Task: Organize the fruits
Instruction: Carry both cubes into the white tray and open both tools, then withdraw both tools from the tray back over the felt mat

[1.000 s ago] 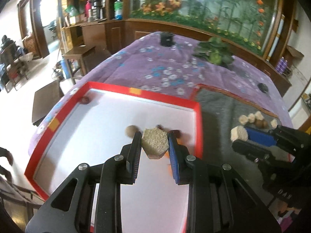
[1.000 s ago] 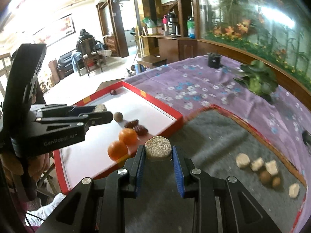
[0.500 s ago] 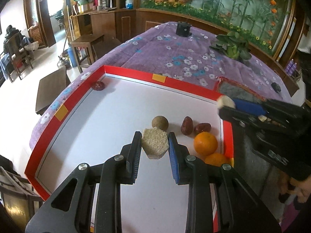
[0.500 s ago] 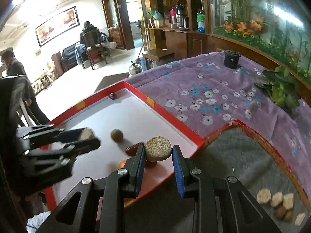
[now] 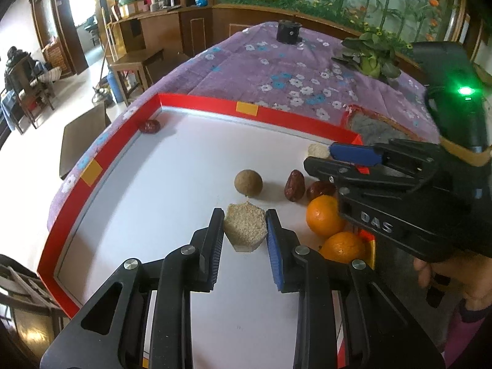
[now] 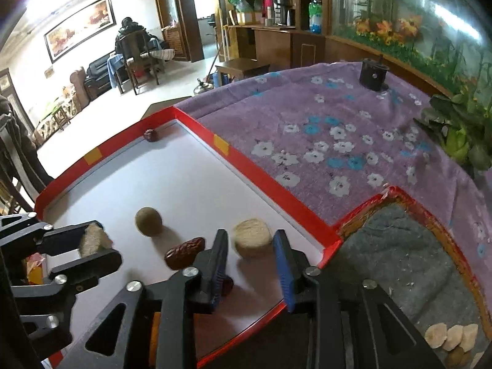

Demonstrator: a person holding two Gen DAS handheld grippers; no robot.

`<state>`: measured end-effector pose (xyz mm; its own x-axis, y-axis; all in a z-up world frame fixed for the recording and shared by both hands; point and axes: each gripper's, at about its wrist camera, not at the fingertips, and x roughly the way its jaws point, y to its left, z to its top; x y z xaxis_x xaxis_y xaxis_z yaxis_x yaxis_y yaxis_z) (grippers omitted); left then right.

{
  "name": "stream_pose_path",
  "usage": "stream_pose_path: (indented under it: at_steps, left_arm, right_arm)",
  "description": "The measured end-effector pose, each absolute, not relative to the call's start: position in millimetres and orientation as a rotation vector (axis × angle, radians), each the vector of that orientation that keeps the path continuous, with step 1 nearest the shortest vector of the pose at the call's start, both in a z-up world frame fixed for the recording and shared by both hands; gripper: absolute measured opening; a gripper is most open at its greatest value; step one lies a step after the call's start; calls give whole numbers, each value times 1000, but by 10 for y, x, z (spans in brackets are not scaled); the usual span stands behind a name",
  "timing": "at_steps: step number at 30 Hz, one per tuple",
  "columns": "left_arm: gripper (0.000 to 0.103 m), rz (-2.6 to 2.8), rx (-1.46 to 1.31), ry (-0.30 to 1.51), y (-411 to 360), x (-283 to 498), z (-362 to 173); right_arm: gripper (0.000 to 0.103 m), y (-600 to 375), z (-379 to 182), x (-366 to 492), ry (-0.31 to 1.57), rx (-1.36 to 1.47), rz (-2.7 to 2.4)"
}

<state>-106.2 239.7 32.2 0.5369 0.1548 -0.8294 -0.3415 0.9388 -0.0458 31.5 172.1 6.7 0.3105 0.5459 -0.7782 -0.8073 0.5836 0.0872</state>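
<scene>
A: As the right gripper (image 6: 250, 252) opens, what changed?
B: Its round cake (image 6: 252, 237), clamped a moment ago, drops free into the white tray (image 6: 196, 129).
A: And the left gripper (image 5: 244, 230)?
B: It clamps a hexagonal cake (image 5: 245, 230) just above the tray; release comes next.

White wall (image 6: 37, 30), framed painting (image 6: 80, 27), dark sofa (image 6: 98, 73), wooden cabinets (image 5: 196, 27), pale floor (image 5: 40, 117)

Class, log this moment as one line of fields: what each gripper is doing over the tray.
left gripper: shut on hexagonal cake | right gripper: jaws opening, round cake between them | red-rimmed tray: oranges, dates
</scene>
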Motion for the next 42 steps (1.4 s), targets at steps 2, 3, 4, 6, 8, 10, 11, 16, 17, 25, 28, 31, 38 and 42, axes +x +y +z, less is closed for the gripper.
stream_pose_path:
  at_steps: [2, 3, 4, 6, 8, 10, 11, 16, 17, 25, 28, 31, 38, 42]
  left_arm:
    - [26, 296, -222, 963, 2407, -1063, 319]
    - [28, 293, -225, 962, 2410, -1068, 319]
    - [30, 292, -228, 960, 2410, -1072, 322]
    - [47, 293, -231, 952, 2404, -1085, 340]
    - [55, 292, -233, 929, 2386, -1113, 390]
    - [57, 296, -227, 913, 2350, -1132, 442]
    - [57, 300, -220, 907, 2323, -1136, 463]
    - [57, 285, -214, 889, 2147, -1126, 533]
    - [57, 277, -209, 886, 2092, -1120, 546]
    - [57, 197, -172, 879, 1638, -998, 605]
    - [57, 166, -162, 883, 1484, -936, 606]
    - [57, 137, -163, 890, 1326, -866, 589]
    - [56, 44, -171, 923, 957, -604, 521]
    - [56, 16, -154, 946, 789, -424, 458]
  right_arm:
    - [37, 1665, 118, 281, 858, -330, 928]
    - [38, 1633, 155, 250, 846, -329, 928]
    - [38, 1600, 194, 216, 835, -329, 925]
    - [38, 1519, 256, 163, 821, -322, 929]
    - [38, 1396, 321, 99, 805, -308, 927]
    - [42, 1267, 377, 41, 787, -296, 916]
    - [43, 1205, 396, 22, 779, -291, 908]
    - [44, 794, 451, -67, 767, -222, 862]
    - [44, 695, 445, -88, 768, -213, 842]
    - [44, 19, 398, -152, 780, -146, 739]
    - [45, -215, 376, -176, 784, -128, 698]
    - [45, -477, 367, -183, 785, -116, 651]
    - [47, -1098, 295, -158, 801, -54, 545]
    - [47, -1334, 232, -112, 810, -17, 512]
